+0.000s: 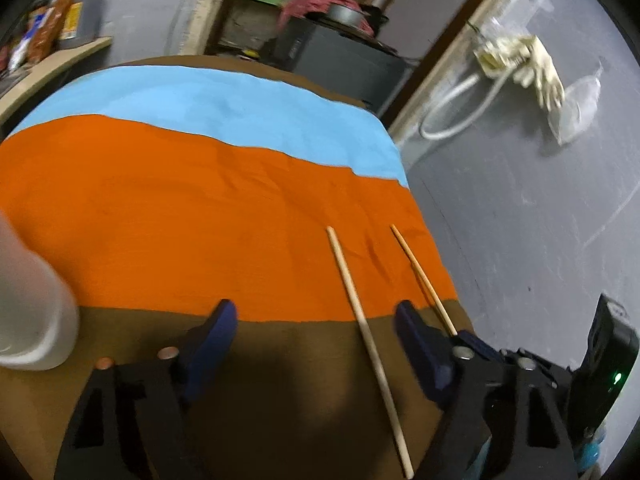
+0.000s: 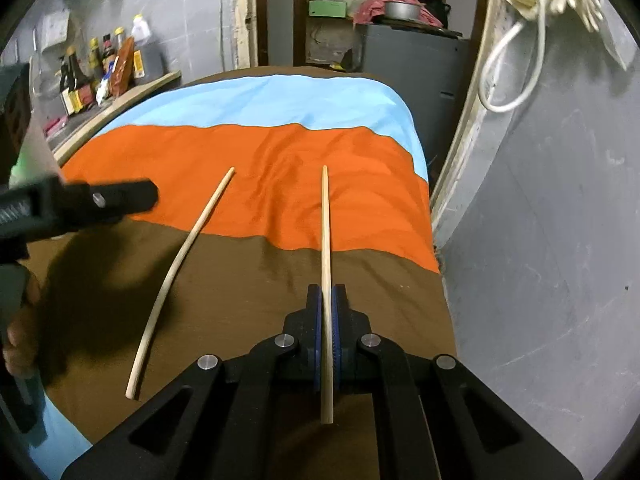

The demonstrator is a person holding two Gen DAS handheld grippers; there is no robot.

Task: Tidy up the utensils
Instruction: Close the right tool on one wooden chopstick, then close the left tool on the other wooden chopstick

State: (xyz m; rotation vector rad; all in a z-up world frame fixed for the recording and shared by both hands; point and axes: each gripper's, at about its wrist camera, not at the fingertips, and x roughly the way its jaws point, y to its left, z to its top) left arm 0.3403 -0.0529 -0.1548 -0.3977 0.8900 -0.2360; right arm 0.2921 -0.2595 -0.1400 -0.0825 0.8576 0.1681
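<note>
Chopsticks (image 2: 326, 232): 2, 1 in right tongs (image 2: 328, 300)

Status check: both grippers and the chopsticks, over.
Right gripper shut on one chopstick. Left gripper open, empty. Second chopstick loose on cloth. Nothing blocking.

A table (image 2: 240, 300) is draped in a cloth banded brown, orange and light blue. One pale chopstick (image 2: 180, 276) lies loose across the brown and orange bands. At the left edge stands what looks like a white cup (image 1: 32, 312), blurred.
</note>
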